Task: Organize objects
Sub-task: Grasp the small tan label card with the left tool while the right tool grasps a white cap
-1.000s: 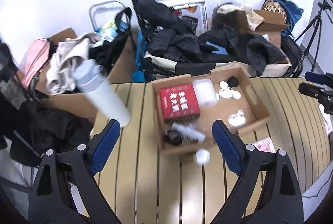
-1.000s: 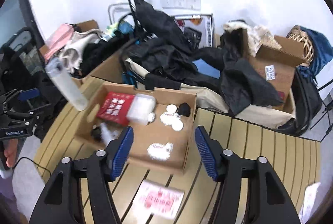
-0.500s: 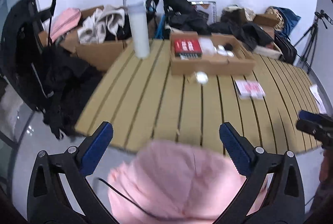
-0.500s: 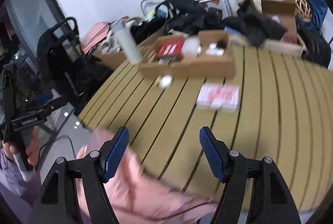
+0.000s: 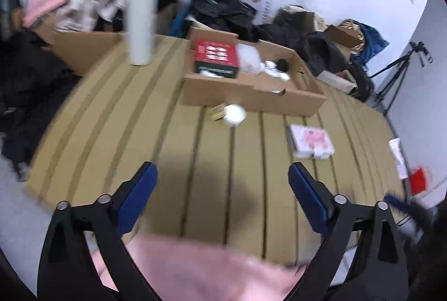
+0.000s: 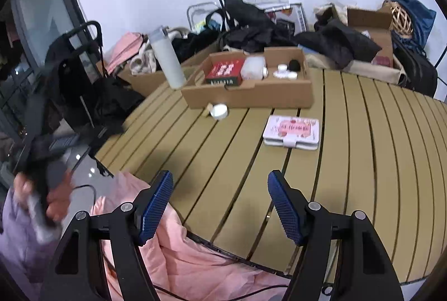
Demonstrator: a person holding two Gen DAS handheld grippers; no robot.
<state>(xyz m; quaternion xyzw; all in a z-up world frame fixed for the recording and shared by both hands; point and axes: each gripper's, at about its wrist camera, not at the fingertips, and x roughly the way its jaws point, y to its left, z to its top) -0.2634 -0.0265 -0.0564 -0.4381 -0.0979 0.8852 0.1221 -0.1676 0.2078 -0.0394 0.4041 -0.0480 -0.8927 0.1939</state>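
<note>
Right wrist view shows the right gripper (image 6: 219,206) hovering over the near edge of the slatted table (image 6: 363,133), its 2 blue-padded jaws parted to a middling width with nothing between them. The pink-and-white flat case (image 6: 292,131) lies ahead and a little right of this claw, its long axis running left to right across the slats, so the claw's gap would have to span the short side. Beyond it, the small white jar (image 6: 219,111) sits just in front of the cardboard tray (image 6: 248,97), which already holds a red box (image 6: 225,71) and several small items; the white bottle (image 6: 167,60) stands upright to the tray's far left. In the left wrist view the left gripper (image 5: 223,197) has just been narrowing yet stands wide and empty, with the jar nearly straight ahead and the case off to its right. I judge the right hand nearer the case, the left better lined up on the jar.
</note>
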